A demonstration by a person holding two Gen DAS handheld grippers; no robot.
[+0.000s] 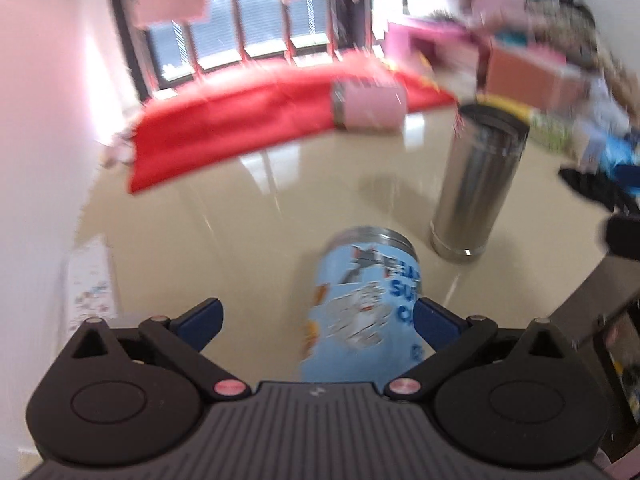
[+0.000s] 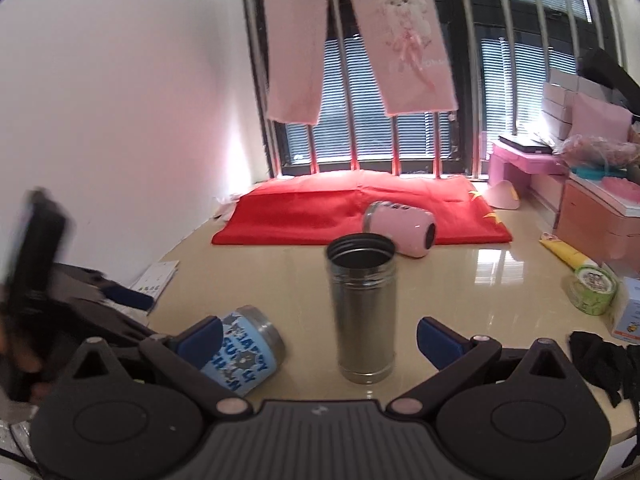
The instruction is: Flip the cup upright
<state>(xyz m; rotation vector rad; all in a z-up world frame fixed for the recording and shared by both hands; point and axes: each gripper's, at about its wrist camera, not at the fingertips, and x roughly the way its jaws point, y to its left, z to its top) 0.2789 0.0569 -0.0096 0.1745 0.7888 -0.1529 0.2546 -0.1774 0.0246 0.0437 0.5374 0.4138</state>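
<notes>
A light blue cartoon cup [image 1: 362, 312] lies on its side on the beige table [image 1: 248, 220], its steel rim pointing away. My left gripper [image 1: 318, 322] is open, and the cup lies between its fingers, close to the right blue fingertip [image 1: 434, 322]. The view is blurred. In the right wrist view the blue cup [image 2: 244, 354] lies at the lower left, beside the left blue fingertip [image 2: 200, 338]. My right gripper [image 2: 320, 340] is open around a steel tumbler [image 2: 364, 308] that stands upright, mouth up, without touching it. The left gripper [image 2: 80, 312] shows blurred at the left edge.
A pink cup [image 2: 400, 228] lies on its side on a red cloth [image 2: 320, 208] at the back. The steel tumbler [image 1: 476, 184] stands right of the blue cup. A tape roll [image 2: 594, 288], boxes and a black cloth [image 2: 600, 364] sit at the right. A booklet [image 2: 158, 278] lies by the left wall.
</notes>
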